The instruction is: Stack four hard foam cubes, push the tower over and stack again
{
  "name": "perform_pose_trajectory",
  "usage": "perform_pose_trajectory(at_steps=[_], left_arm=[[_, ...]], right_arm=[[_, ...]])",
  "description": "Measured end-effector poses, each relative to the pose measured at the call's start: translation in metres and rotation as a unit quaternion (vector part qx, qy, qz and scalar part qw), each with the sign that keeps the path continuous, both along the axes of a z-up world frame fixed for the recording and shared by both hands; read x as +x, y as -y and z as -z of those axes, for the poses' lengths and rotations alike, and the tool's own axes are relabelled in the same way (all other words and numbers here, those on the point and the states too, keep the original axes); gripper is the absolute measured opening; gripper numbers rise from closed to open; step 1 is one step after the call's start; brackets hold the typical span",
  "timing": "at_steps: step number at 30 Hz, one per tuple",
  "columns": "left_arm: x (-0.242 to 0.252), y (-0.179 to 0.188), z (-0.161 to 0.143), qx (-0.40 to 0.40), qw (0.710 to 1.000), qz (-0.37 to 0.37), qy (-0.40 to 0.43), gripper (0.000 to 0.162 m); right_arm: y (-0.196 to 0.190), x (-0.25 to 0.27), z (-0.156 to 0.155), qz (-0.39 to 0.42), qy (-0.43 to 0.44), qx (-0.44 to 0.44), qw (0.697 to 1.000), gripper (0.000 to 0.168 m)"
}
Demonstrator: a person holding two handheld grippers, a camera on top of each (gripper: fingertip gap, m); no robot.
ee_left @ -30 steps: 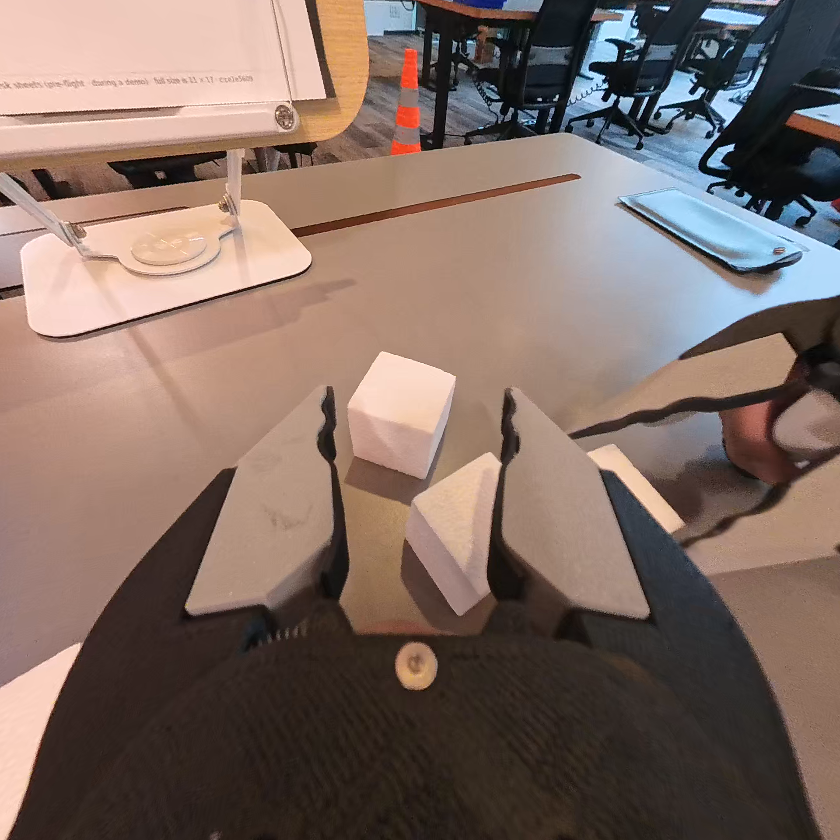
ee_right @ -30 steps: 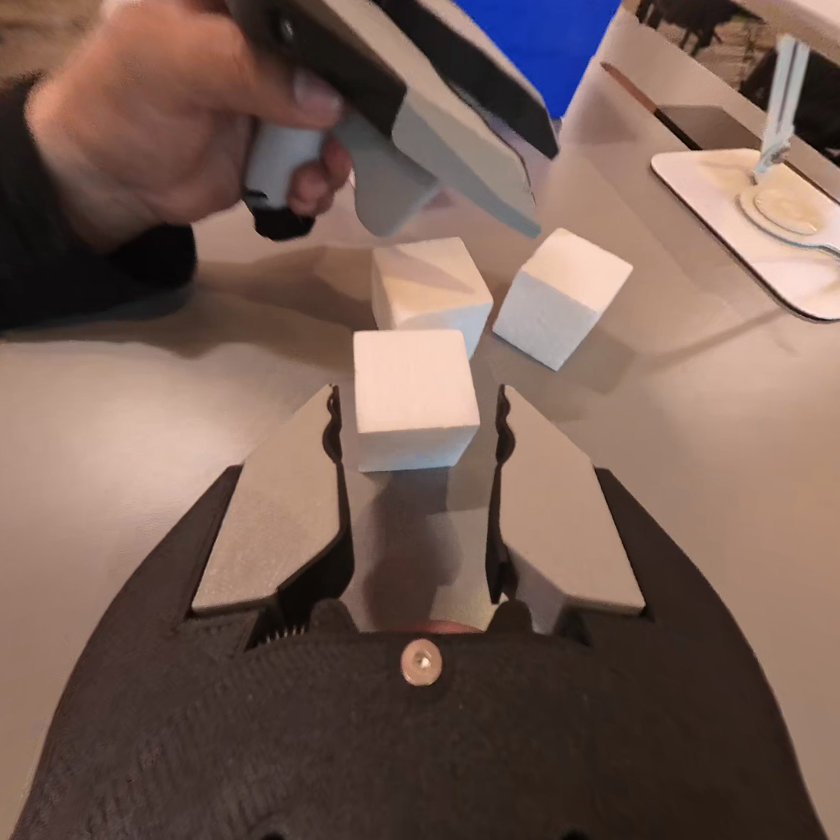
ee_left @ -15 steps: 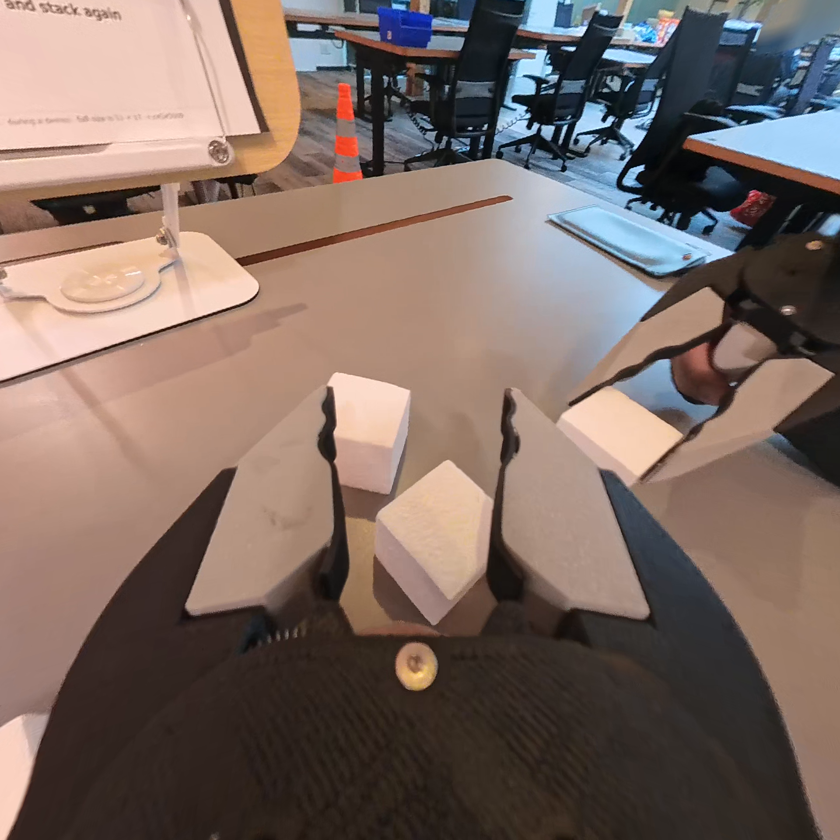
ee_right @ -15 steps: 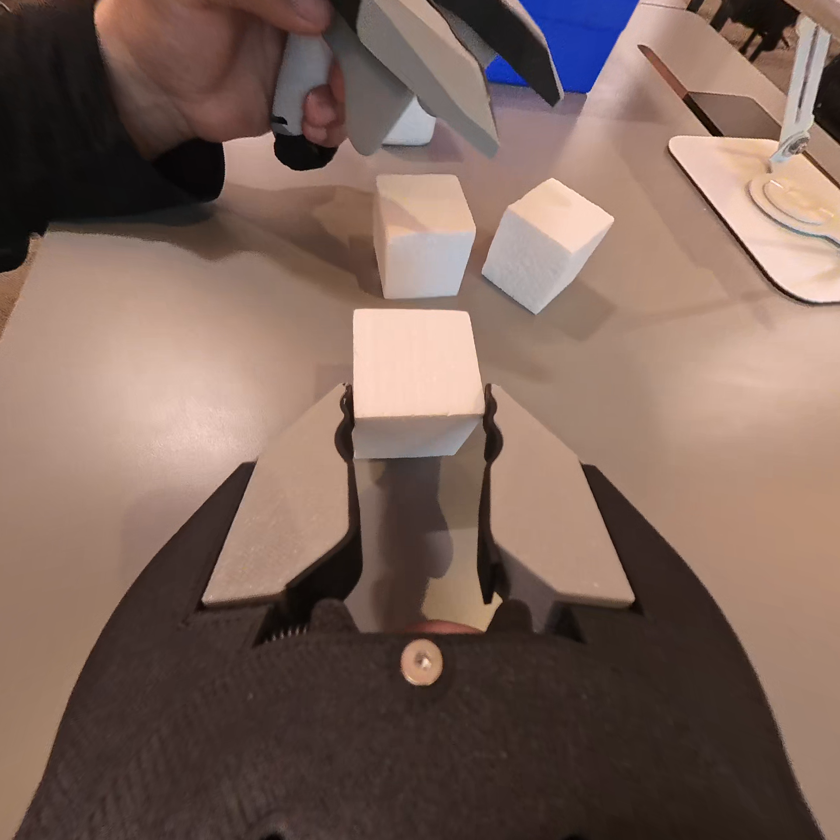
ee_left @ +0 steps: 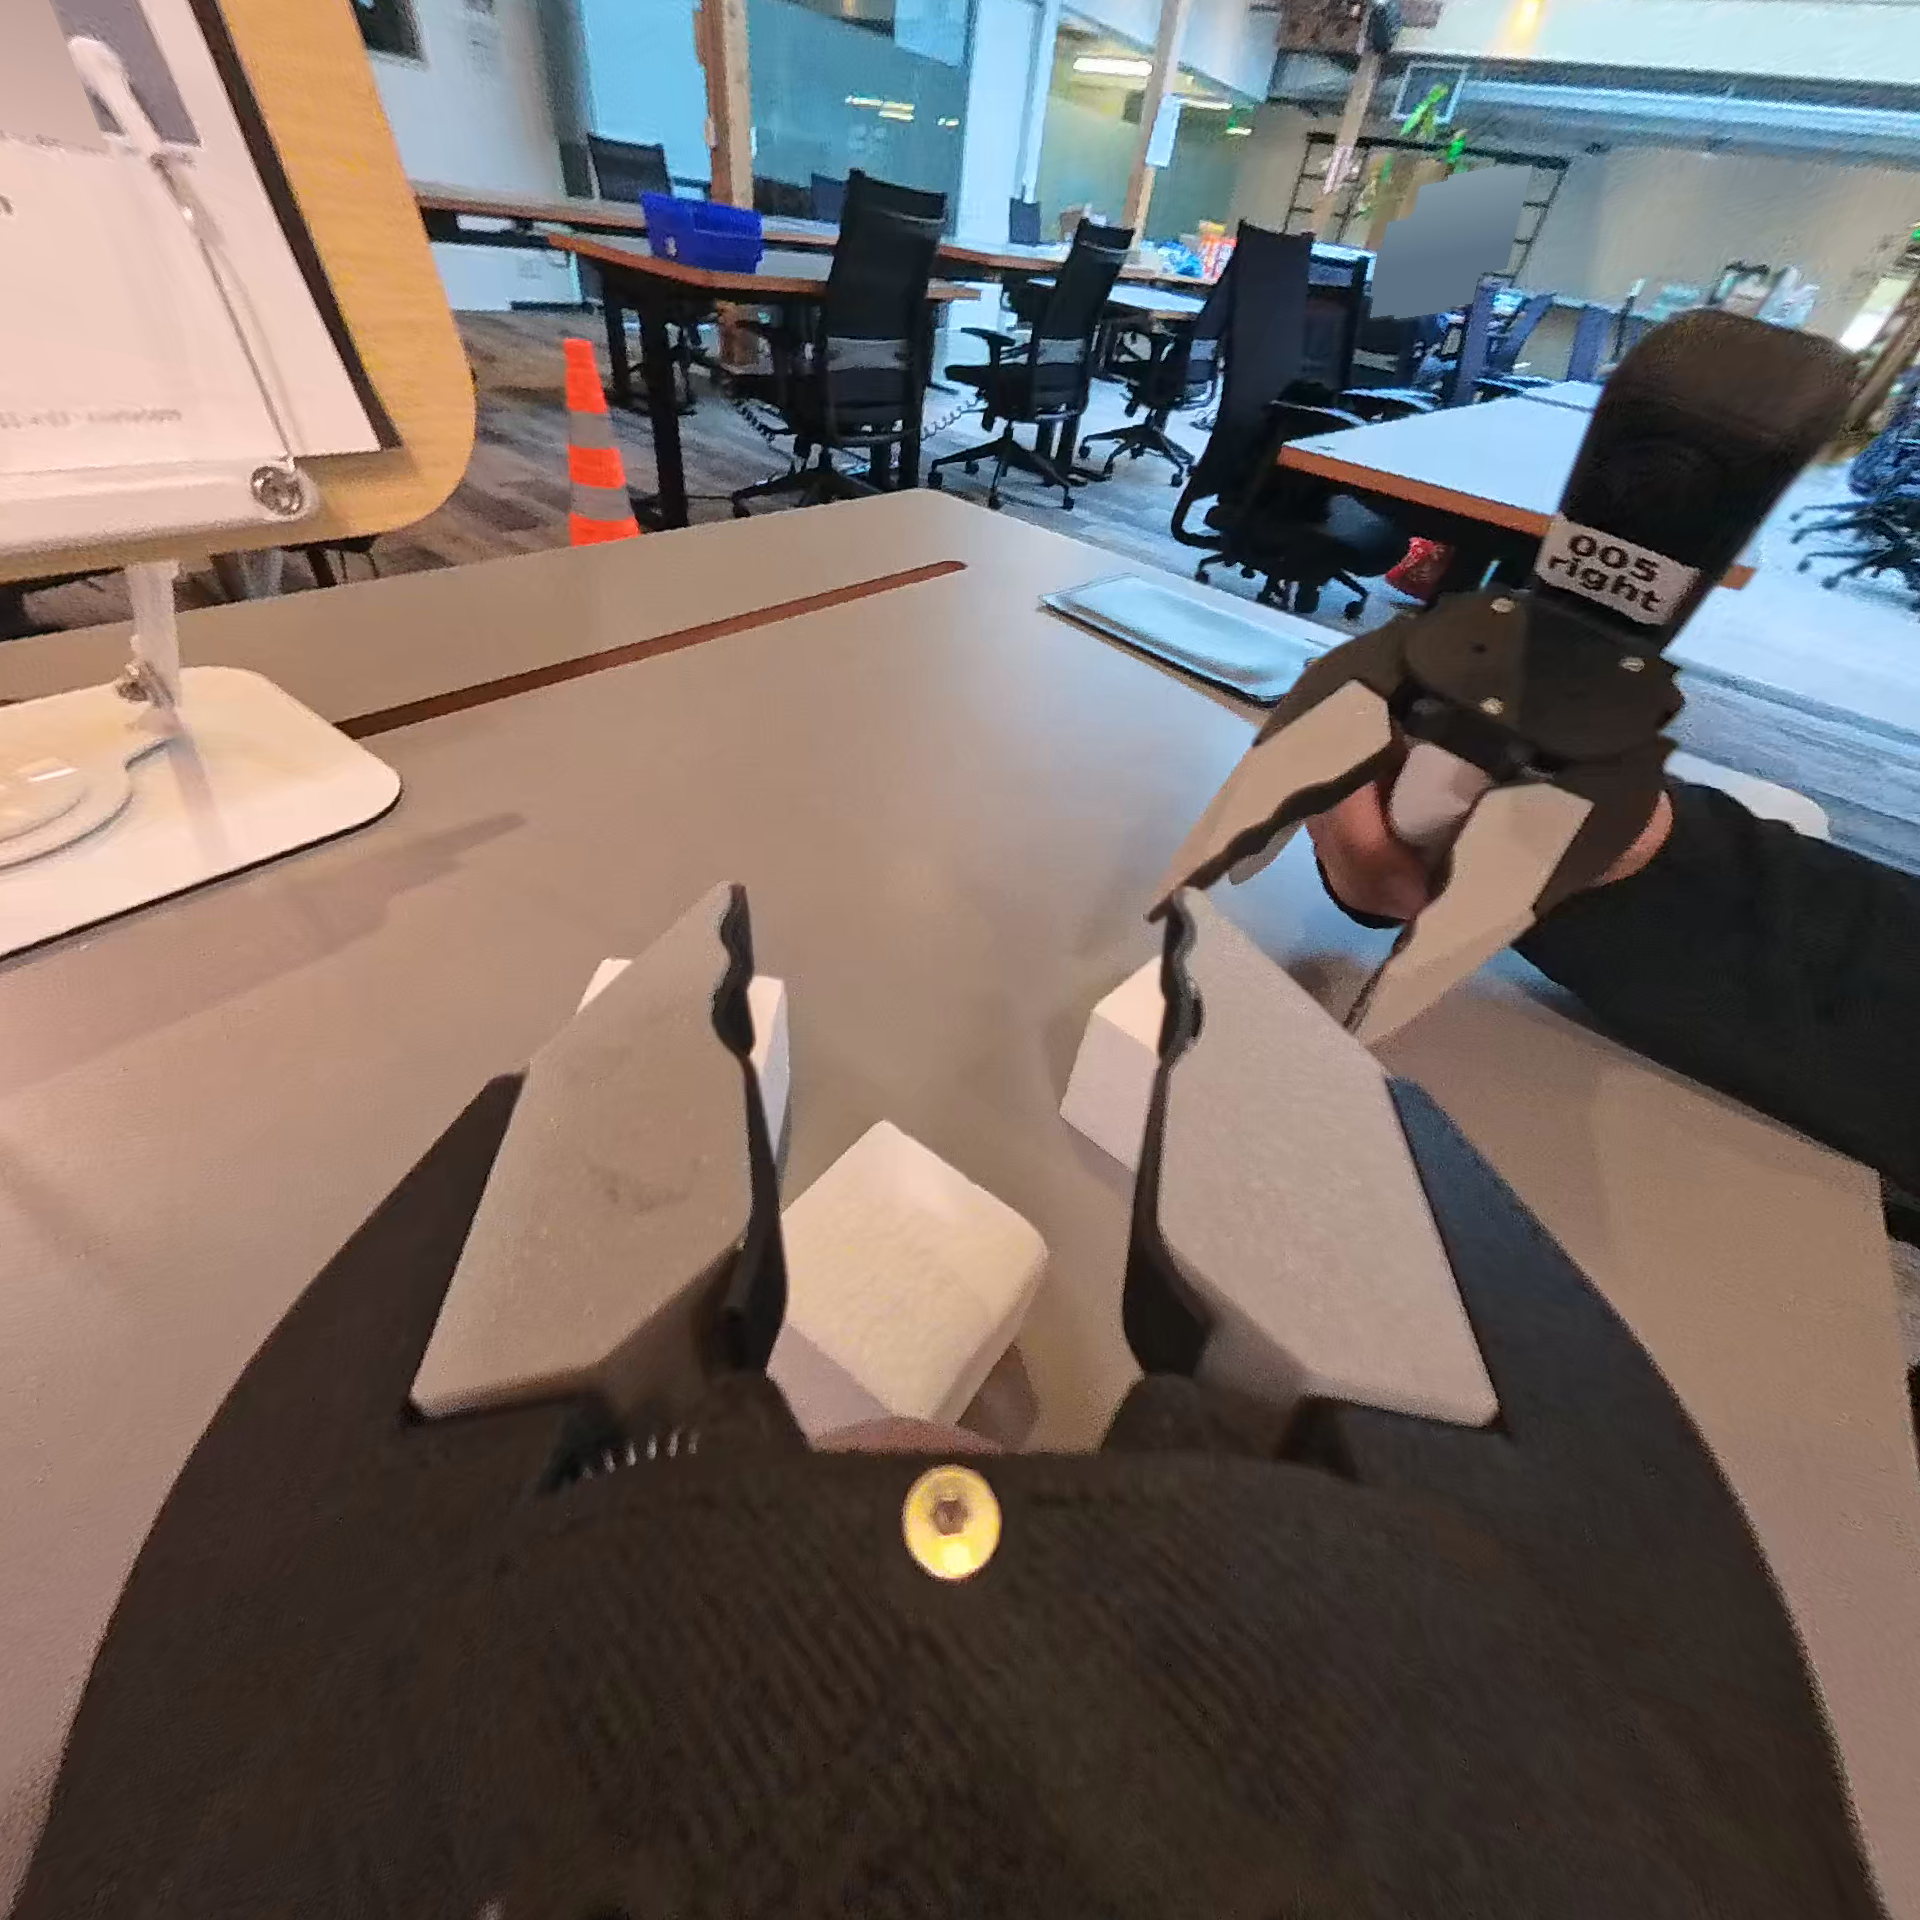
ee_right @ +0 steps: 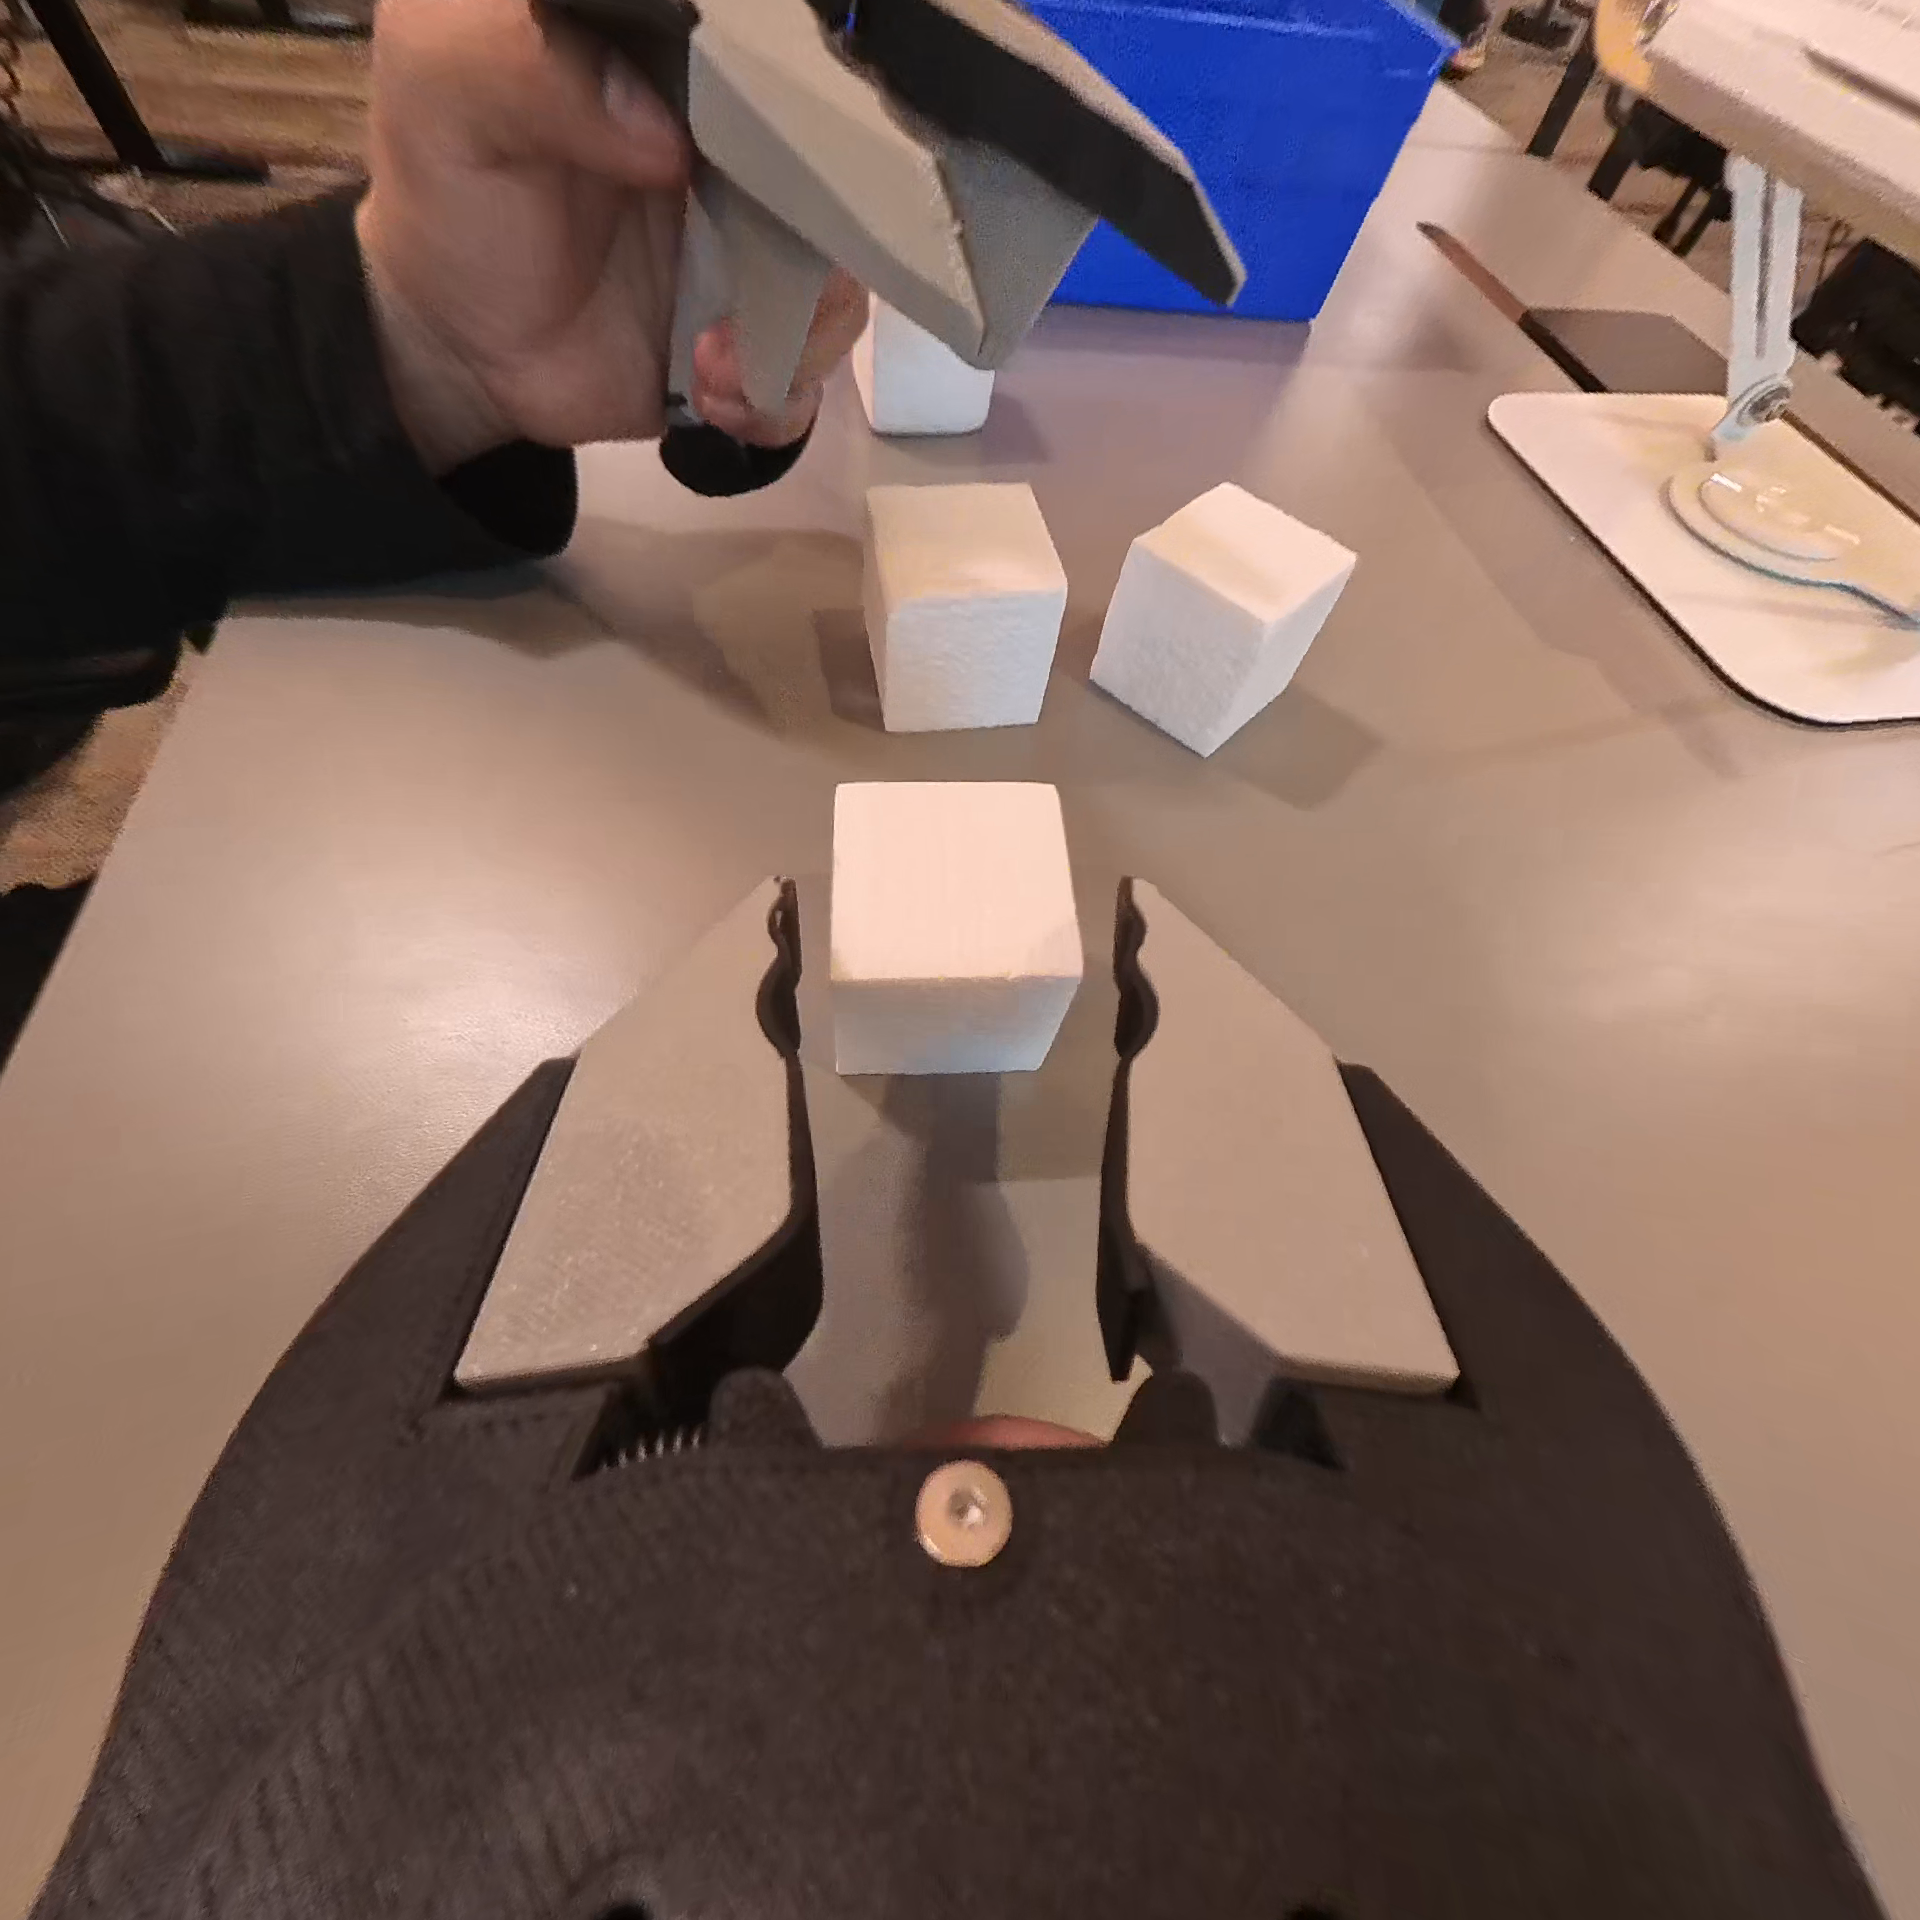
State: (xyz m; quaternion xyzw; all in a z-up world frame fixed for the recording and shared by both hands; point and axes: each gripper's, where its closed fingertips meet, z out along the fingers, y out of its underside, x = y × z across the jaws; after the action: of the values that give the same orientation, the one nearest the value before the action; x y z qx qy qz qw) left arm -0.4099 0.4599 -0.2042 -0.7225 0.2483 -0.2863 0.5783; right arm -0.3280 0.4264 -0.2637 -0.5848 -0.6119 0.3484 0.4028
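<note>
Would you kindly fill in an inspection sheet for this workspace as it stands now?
Surface: grey table, no spills seen.
Job's things: four white cubes, all single on the table, none stacked; one lies between the right gripper's fingers, untouched.
Clutter: white stand, blue bin, flat tray.
Grippers: left gripper open above a cube; right gripper open.
Cables: nothing seen.
Surroundings: office desks, chairs, orange cone.
</note>
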Motion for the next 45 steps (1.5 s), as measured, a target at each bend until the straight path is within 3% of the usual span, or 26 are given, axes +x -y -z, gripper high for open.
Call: perform_pose_trajectory(at_steps=[1, 7, 10, 15, 21, 29, 34, 40, 45], left_arm=[[0.002, 0.002, -0.001, 0.004, 1.000, 0.007, 0.000, 0.080], [0.011, 0.015, 0.005, 0.018, 0.997, 0.061, -0.046, 0.081], [0.016, 0.029, 0.011, 0.020, 0.988, 0.127, -0.082, 0.067], [0.007, 0.036, 0.030, -0.004, 0.966, 0.209, -0.149, 0.074], [-0.008, 0.035, 0.055, -0.023, 0.953, 0.236, -0.189, 0.068], [-0.027, 0.025, 0.086, -0.037, 0.941, 0.186, -0.279, 0.065], [-0.024, 0.031, 0.090, -0.041, 0.940, 0.201, -0.273, 0.058], [0.013, 0.058, 0.046, 0.001, 0.952, 0.272, -0.143, 0.058], [0.028, 0.069, 0.032, 0.005, 0.948, 0.302, -0.098, 0.058]], right_arm=[[-0.001, 0.002, -0.003, 0.000, -0.006, -0.001, 1.000, 0.059], [-0.008, 0.010, -0.018, 0.018, -0.046, -0.008, 0.999, 0.057], [-0.010, 0.014, -0.023, 0.021, -0.061, -0.018, 0.998, 0.056], [-0.010, 0.013, -0.028, 0.021, -0.071, -0.016, 0.997, 0.054], [-0.009, 0.010, -0.033, 0.016, -0.080, -0.018, 0.996, 0.053], [-0.008, 0.009, -0.040, 0.018, -0.099, -0.026, 0.995, 0.052], [-0.002, 0.006, -0.041, 0.010, -0.102, -0.028, 0.994, 0.052], [0.003, 0.000, -0.041, 0.010, -0.097, -0.010, 0.995, 0.055], [0.021, -0.009, -0.046, -0.020, -0.100, 0.024, 0.994, 0.056]])
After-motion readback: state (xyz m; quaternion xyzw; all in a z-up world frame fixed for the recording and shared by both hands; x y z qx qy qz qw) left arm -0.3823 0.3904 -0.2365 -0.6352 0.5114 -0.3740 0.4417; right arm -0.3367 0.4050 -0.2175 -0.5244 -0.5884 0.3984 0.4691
